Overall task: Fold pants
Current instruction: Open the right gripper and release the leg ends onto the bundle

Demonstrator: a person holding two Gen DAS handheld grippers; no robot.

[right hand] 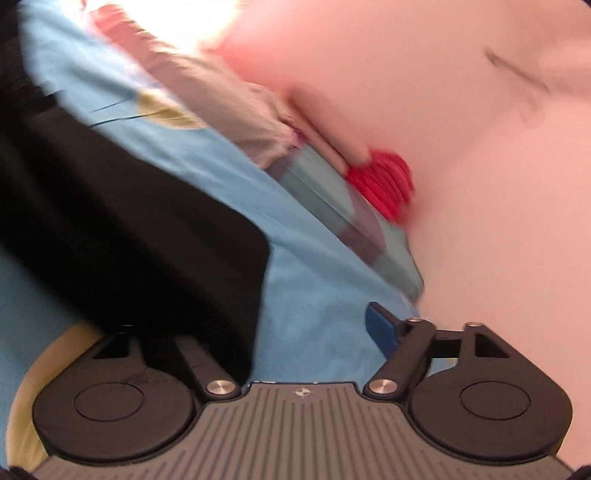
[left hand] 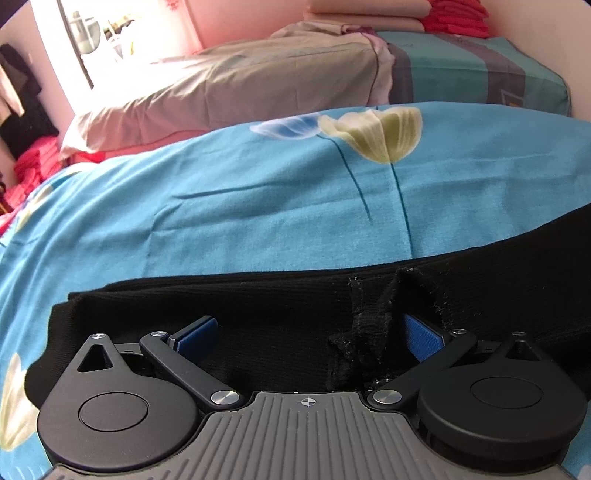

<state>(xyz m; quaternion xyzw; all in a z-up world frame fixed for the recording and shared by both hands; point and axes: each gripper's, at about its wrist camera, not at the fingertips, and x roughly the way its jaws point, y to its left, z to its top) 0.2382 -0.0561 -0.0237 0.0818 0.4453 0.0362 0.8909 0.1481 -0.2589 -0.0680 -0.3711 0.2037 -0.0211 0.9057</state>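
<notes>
Black knit pants (left hand: 280, 295) lie flat across a blue flowered bedsheet (left hand: 236, 206), folded into a long band. My left gripper (left hand: 310, 332) is open, low over the pants, with its blue pads (left hand: 195, 332) resting on the cloth and a rumpled bit of fabric (left hand: 365, 328) standing up between them, near the right pad. In the blurred right wrist view the pants (right hand: 140, 236) reach in from the left. My right gripper (right hand: 258, 332) is open over the pants' end edge; its right pad (right hand: 380, 328) is above the sheet (right hand: 314, 295), and the left pad is hidden under the black cloth.
A grey-beige pillow (left hand: 236, 85) and a teal-and-grey striped folded cover (left hand: 472, 70) lie at the bed's far side. Stacked beige and red textiles (left hand: 443, 14) sit by the pink wall. More red cloth (left hand: 33, 166) is piled at the left.
</notes>
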